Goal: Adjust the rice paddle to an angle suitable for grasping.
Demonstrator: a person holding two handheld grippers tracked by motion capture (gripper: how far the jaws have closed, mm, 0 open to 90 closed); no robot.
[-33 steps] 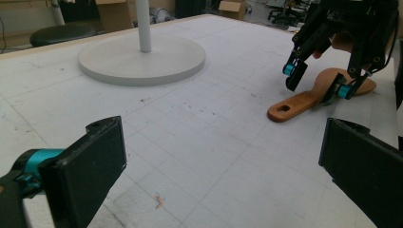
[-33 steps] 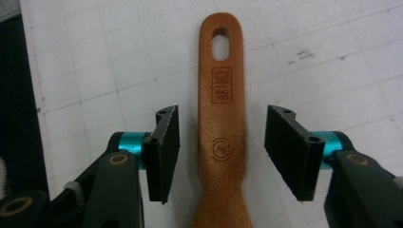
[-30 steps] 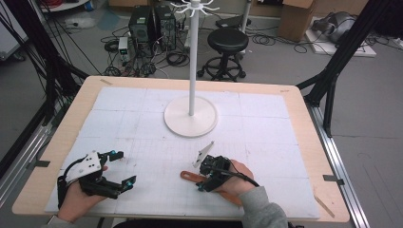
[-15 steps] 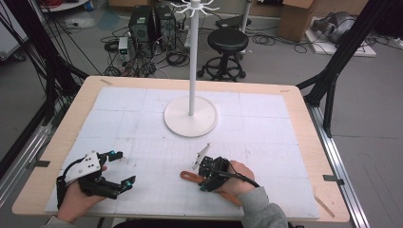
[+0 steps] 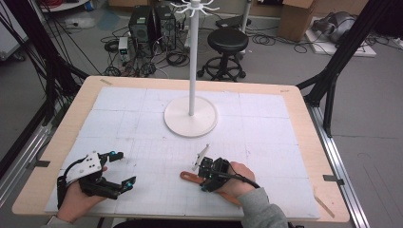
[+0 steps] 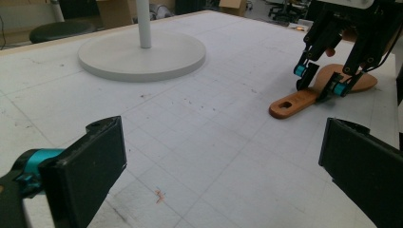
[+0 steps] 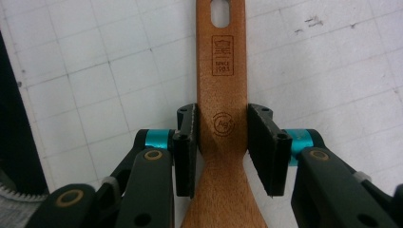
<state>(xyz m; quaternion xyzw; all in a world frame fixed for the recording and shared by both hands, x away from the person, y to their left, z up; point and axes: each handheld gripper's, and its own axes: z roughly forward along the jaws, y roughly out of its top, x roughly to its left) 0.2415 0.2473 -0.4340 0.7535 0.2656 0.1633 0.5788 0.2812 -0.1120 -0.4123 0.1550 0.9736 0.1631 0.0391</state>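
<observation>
**Right jaws closing around the spatula handle**

The flat brown wooden spatula point(image 7: 222, 118) is lying on the white gridded mat point(image 5: 142, 128) near your edge of the table, slightly right of centre, with its slotted handle end pointing left and its broad blade hiding under your right hand. Your right gripper point(image 7: 222, 142) is pointing down over it, straddling the handle just where it is widening into the blade. Its jaws have just been closing with the handle between them; the left pad is sitting against the wood, while a thin gap is showing at the right pad, so the grip is not yet firm.

Your left gripper point(image 5: 119, 167) is resting low at the near left of the mat, well apart from the spatula, its jaws standing wide with nothing between them.

Farther off, at the middle of the mat, the white round-based stand with its tall pole point(image 5: 191, 114) is standing upright.
</observation>
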